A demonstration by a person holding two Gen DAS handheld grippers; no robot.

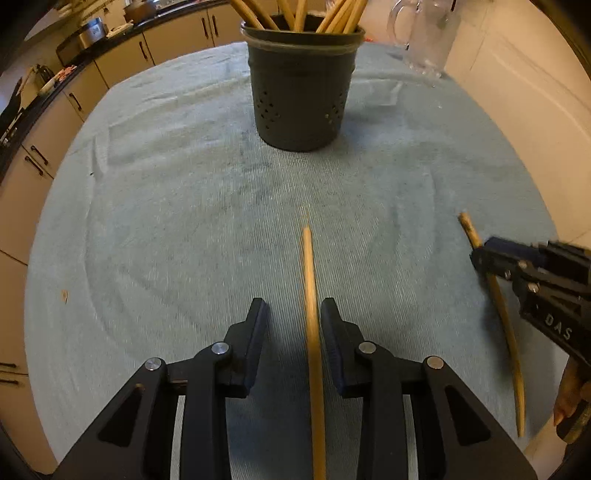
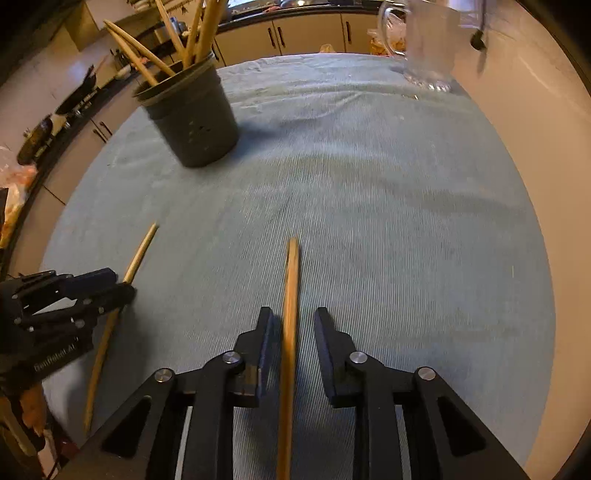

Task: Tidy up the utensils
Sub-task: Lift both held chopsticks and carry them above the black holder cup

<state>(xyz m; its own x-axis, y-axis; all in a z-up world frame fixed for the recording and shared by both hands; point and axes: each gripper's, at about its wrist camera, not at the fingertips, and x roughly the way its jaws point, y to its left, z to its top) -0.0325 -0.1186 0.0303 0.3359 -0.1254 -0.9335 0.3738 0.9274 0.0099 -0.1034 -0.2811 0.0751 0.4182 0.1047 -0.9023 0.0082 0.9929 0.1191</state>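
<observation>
Covering the table is a pale blue cloth (image 1: 184,221), the biggest thing in front of me. At its far side stands a dark perforated holder (image 1: 301,85) full of chopsticks, with a clear glass mug (image 1: 424,33) to its right. My left gripper (image 1: 293,314) hangs open over the cloth, a loose chopstick (image 1: 310,295) lying between its jaws, close against the right finger. My right gripper (image 2: 293,321) is likewise open, another chopstick (image 2: 290,295) running between its fingers and nearer the left one, pinched by neither.
</observation>
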